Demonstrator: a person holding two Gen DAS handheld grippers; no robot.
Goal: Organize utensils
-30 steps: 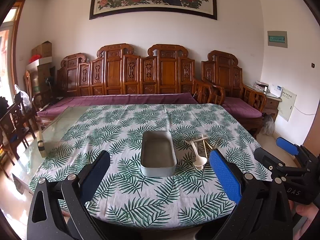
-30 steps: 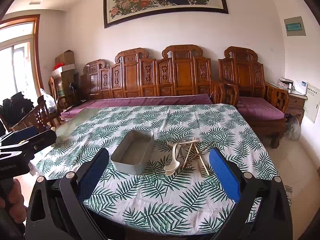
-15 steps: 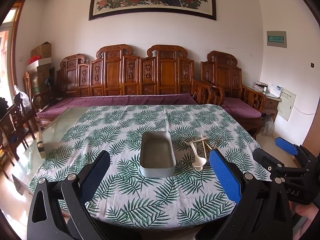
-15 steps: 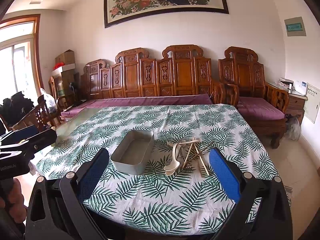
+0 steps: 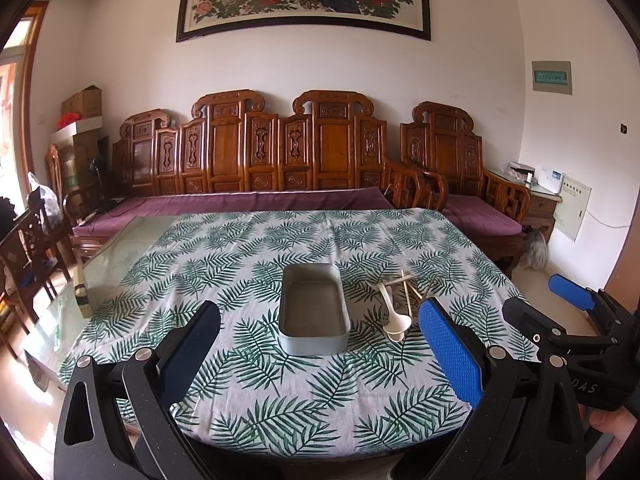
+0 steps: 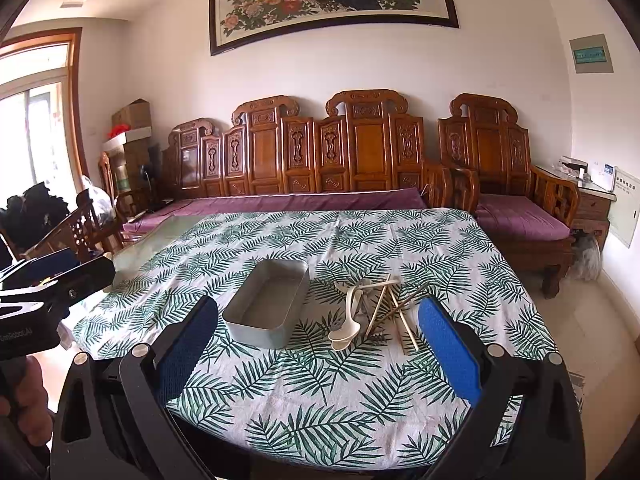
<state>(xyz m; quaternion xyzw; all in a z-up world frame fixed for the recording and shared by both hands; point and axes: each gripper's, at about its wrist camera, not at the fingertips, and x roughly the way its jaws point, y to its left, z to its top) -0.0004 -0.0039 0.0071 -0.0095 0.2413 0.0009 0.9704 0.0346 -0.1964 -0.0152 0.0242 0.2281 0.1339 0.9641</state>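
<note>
A grey rectangular metal tray [image 5: 313, 308] [image 6: 267, 304] sits empty on the leaf-print tablecloth. Just right of it lies a pile of utensils: white spoons [image 5: 395, 318] [image 6: 346, 327], wooden chopsticks [image 5: 407, 286] [image 6: 394, 312] and a metal piece under them. My left gripper [image 5: 320, 344] hangs open above the table's near edge, in line with the tray. My right gripper [image 6: 318, 346] is open too, short of the tray and the pile. Both hold nothing. The right gripper [image 5: 560, 312] also shows at the right of the left wrist view.
The table [image 5: 248, 248] is covered by the cloth, with bare glass [image 5: 120, 248] at its left end. A carved wooden sofa [image 5: 280, 160] with purple cushions stands behind it. Wooden chairs [image 5: 28, 248] and boxes are at the left, a side table [image 6: 592, 196] at the right.
Both views have shifted very slightly; the tray and utensils lie as before and both grippers stay open.
</note>
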